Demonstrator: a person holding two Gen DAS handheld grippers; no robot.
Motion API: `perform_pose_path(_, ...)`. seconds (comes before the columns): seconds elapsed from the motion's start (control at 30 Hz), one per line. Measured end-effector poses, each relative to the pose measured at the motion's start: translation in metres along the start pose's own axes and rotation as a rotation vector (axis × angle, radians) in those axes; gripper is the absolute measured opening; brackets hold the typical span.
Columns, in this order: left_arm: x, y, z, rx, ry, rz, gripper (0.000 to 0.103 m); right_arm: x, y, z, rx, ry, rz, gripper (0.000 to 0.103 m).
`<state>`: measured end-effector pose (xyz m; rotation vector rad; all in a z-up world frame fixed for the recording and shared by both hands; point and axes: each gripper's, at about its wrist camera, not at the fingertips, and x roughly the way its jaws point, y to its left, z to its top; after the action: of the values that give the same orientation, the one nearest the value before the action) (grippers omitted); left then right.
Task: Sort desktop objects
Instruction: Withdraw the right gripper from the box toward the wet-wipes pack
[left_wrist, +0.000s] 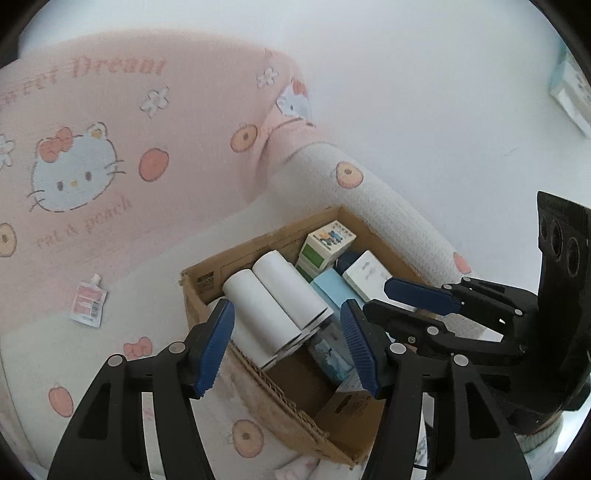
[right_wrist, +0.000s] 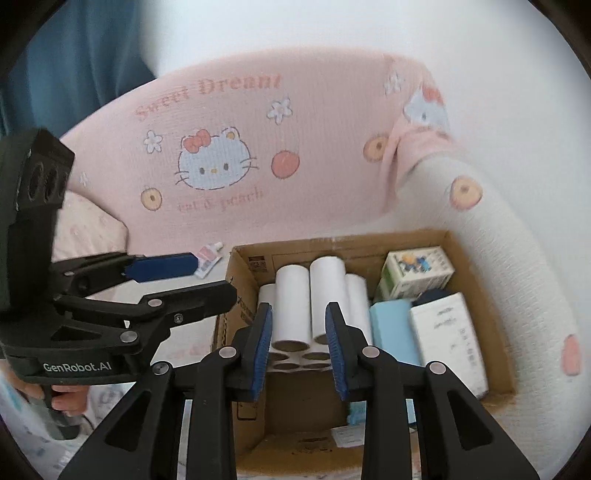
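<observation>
Pink cartoon bedding (right_wrist: 229, 122) surrounds the cardboard box (right_wrist: 476, 266). Above that box, my left gripper (left_wrist: 288, 347) gapes wide and empty, white rolls (left_wrist: 280, 299) lying below it inside. My right gripper (right_wrist: 299, 350), narrowly parted, grips nothing.

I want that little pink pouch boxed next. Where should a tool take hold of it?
The pouch lies flat on the bedding outside the cardboard box. Come from above and pinch across its narrow white cap end; the flat body offers little to clamp.
</observation>
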<state>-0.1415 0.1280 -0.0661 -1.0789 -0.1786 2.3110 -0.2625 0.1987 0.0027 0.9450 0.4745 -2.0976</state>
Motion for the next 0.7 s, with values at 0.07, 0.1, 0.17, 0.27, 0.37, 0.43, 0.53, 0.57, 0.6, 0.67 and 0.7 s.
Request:
perform_pose_path(0.07, -0.009, 0.0, -0.004, -0.016, -0.015, -0.007, 0.064, -0.006, 0.008, -0.001, -0.013, -0.011, -0.023, 0.026)
perform_pose_path(0.1, -0.014, 0.001, -0.006, -0.024, -0.022, -0.012, 0.064, -0.009, 0.011, -0.001, -0.009, -0.011, -0.027, 0.026)
perform_pose_path(0.17, -0.024, 0.003, -0.013, -0.037, -0.018, -0.025, 0.064, -0.014, 0.015, -0.003, 0.006, 0.004, -0.023, 0.028)
perform_pose_path(0.27, -0.031, 0.012, -0.024, -0.038, 0.016, -0.046, 0.064, -0.017, 0.025, -0.007, 0.011, 0.032, -0.02, 0.039)
perform_pose_path(0.37, -0.041, 0.028, -0.039, -0.052, 0.029, -0.023, 0.064, -0.021, 0.04, -0.015, -0.015, 0.024, -0.003, 0.044)
perform_pose_path(0.43, -0.049, 0.041, -0.049, -0.067, 0.024, -0.002, 0.064, -0.024, 0.053, -0.019, -0.041, 0.001, 0.021, 0.044)
perform_pose_path(0.53, -0.065, 0.063, -0.065, -0.104, 0.017, 0.031, 0.064, -0.028, 0.075, -0.025, -0.075, -0.035, -0.007, 0.046)
perform_pose_path(0.57, -0.071, 0.072, -0.073, -0.121, 0.017, 0.043, 0.064, -0.03, 0.082, -0.027, -0.088, -0.045, -0.01, 0.048)
perform_pose_path(0.6, -0.075, 0.079, -0.078, -0.133, 0.02, 0.051, 0.064, -0.031, 0.092, -0.029, -0.107, -0.061, -0.012, 0.051)
perform_pose_path(0.67, -0.084, 0.092, -0.09, -0.154, 0.021, 0.073, 0.064, -0.036, 0.109, -0.034, -0.136, -0.095, -0.007, 0.06)
perform_pose_path(0.7, -0.088, 0.097, -0.095, -0.161, 0.02, 0.084, 0.064, -0.039, 0.119, -0.038, -0.15, -0.123, -0.003, 0.06)
